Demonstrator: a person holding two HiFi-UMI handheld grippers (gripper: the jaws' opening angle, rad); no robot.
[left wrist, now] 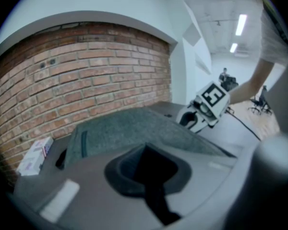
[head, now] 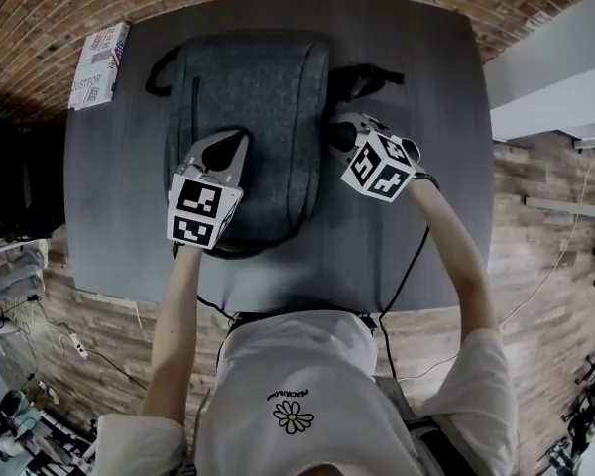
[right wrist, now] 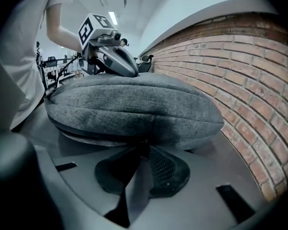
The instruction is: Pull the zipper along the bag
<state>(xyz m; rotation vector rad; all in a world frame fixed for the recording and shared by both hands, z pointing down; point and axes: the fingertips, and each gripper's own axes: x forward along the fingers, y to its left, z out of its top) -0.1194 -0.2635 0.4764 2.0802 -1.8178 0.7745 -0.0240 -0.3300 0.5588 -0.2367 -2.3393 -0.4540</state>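
A grey fabric backpack (head: 258, 97) lies flat on the dark table (head: 119, 216). My left gripper (head: 230, 145) rests on the bag's top face near its front half. Its own view shows the jaws shut (left wrist: 145, 150), with the bag's grey fabric (left wrist: 129, 128) ahead and nothing visible between the pads. My right gripper (head: 335, 133) is at the bag's right side. In the right gripper view the bag's bulging side (right wrist: 134, 104) fills the frame, and the right gripper's (right wrist: 144, 145) jaws converge on the small zipper pull (right wrist: 144, 141) at the seam.
A white printed box (head: 99, 64) lies at the table's far left corner, in front of the brick wall. Black shoulder straps (head: 367, 79) stick out from the bag's far right. A black cable (head: 407, 266) runs from the right gripper over the table's near edge.
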